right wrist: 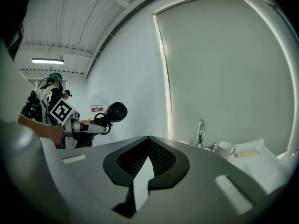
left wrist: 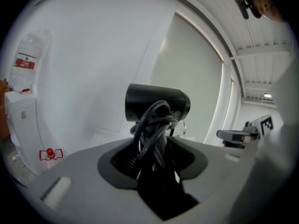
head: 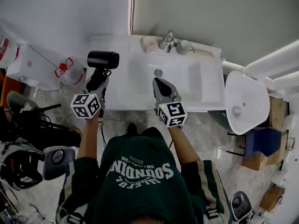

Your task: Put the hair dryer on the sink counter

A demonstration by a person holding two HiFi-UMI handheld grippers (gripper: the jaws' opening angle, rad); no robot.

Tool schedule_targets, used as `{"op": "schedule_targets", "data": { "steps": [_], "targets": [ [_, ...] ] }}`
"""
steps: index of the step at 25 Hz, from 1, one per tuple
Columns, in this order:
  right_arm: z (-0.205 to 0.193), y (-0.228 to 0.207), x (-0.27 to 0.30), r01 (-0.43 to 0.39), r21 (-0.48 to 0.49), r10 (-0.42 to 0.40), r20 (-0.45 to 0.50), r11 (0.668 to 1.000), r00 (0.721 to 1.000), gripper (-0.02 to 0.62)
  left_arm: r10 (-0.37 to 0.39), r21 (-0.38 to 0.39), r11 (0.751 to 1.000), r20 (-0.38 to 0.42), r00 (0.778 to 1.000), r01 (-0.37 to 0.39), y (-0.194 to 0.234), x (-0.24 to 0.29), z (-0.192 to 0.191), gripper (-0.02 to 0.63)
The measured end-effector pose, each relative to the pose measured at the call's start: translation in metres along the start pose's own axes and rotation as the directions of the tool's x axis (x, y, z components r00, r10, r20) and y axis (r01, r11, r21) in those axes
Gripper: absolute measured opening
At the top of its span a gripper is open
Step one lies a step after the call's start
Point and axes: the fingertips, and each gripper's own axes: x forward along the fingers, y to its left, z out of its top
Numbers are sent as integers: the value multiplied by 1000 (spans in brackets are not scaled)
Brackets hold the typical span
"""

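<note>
My left gripper [head: 98, 80] [left wrist: 154, 148] is shut on the handle of a black hair dryer [head: 103, 59] [left wrist: 156, 104], whose cord is wound around that handle. The dryer stands upright with its barrel on top, held over the left end of the white sink counter [head: 117, 94]. In the right gripper view, the dryer [right wrist: 114, 112] and the left gripper [right wrist: 88, 127] show at the left. My right gripper [head: 161, 85] [right wrist: 148, 141] hovers over the basin's front rim, shut with nothing in it.
A chrome faucet [head: 168, 41] [right wrist: 200, 133] and a white cup [head: 184, 46] [right wrist: 225, 149] stand at the back of the counter. A water bottle [head: 65, 71] [left wrist: 28, 62] stands left of the counter, and a white fixture [head: 245, 101] to its right. Bags and gear lie on the floor at the left.
</note>
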Motion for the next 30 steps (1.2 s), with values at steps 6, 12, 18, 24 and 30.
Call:
{"op": "schedule_targets", "data": {
  "steps": [6, 12, 18, 24, 30],
  "targets": [
    [-5, -11, 42, -52, 3, 53, -26, 999, 998, 3, 53, -29, 998, 11, 999, -52, 26, 24, 11, 229],
    [1, -23, 97, -130, -10, 130, -46, 991, 990, 3, 103, -45, 994, 8, 995, -103, 53, 59, 22, 229],
    [-9, -27, 132, -188, -2, 188, -89, 982, 978, 3, 143, -56, 988, -18, 990, -144, 75, 87, 19, 229],
    [-24, -34, 145, -204, 15, 204, -128, 979, 971, 3, 179, -89, 978, -102, 979, -188, 98, 103, -21, 229],
    [-38, -46, 143, -185, 30, 188, -164, 982, 968, 3, 196, -110, 969, -193, 962, -219, 112, 114, -65, 229]
  ]
}}
